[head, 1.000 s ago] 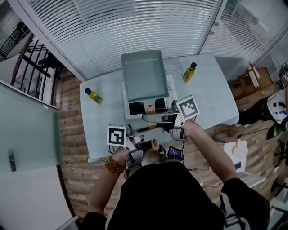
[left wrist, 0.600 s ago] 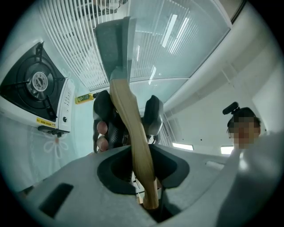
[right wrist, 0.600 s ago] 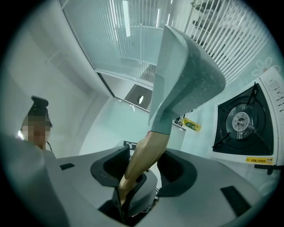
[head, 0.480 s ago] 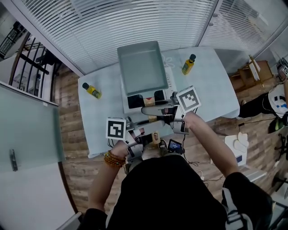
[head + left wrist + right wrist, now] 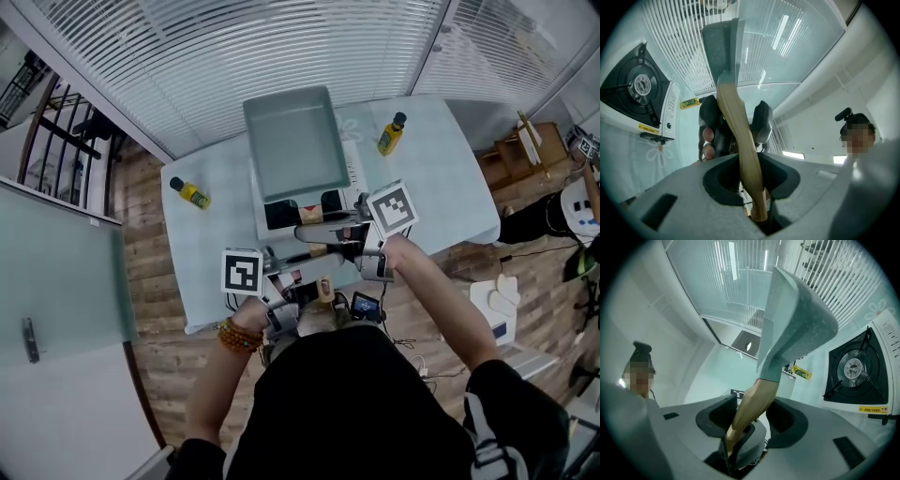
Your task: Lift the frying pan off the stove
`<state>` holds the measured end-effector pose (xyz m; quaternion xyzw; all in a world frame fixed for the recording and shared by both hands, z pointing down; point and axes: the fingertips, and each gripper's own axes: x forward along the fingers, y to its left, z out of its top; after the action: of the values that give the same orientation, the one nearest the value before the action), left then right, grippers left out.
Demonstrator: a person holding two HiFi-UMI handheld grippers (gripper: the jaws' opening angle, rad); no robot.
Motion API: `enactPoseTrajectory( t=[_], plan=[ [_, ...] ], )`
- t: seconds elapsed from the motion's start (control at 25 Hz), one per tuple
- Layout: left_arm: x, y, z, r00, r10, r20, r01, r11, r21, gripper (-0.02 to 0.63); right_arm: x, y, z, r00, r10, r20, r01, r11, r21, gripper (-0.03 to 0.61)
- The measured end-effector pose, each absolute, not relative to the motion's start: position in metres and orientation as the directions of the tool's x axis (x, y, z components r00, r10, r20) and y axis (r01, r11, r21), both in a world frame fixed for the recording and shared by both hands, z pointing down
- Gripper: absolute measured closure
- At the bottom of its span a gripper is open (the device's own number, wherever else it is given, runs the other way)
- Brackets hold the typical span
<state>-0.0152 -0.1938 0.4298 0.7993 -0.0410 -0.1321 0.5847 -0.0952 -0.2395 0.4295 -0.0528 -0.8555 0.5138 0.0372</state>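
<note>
A square grey frying pan (image 5: pixel 293 141) with a wooden handle (image 5: pixel 736 136) hangs in the air above the white gas stove (image 5: pixel 354 183). It hides most of the stove in the head view. My left gripper (image 5: pixel 286 267) is shut on the lower part of the handle, which runs between its grey pads (image 5: pixel 684 187). My right gripper (image 5: pixel 342 239) is shut on the same handle (image 5: pixel 752 404), closer to the pan (image 5: pixel 797 329). The stove's bare black burner (image 5: pixel 640 86) shows to the left in the left gripper view, and the burner (image 5: pixel 853 369) shows again to the right in the right gripper view.
The stove stands on a table with a pale blue cloth (image 5: pixel 441 187). One yellow bottle (image 5: pixel 190 192) stands left of the stove and another (image 5: pixel 392 134) at the back right. Window blinds run behind the table. Another person (image 5: pixel 572 211) is at the right edge.
The head view has shifted slightly. Pan and both grippers keep the same places relative to the stove.
</note>
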Motion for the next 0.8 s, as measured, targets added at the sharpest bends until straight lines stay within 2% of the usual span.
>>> enactPoseTrajectory(
  t=[0.8],
  plan=[
    [-0.016, -0.205, 0.441, 0.969, -0.202, -0.142, 0.081, -0.284, 0.956, 0.525, -0.095, -0.251, 0.441, -0.992, 0.126, 0.028, 0.032, 0.451, -0.892, 0.388]
  ],
)
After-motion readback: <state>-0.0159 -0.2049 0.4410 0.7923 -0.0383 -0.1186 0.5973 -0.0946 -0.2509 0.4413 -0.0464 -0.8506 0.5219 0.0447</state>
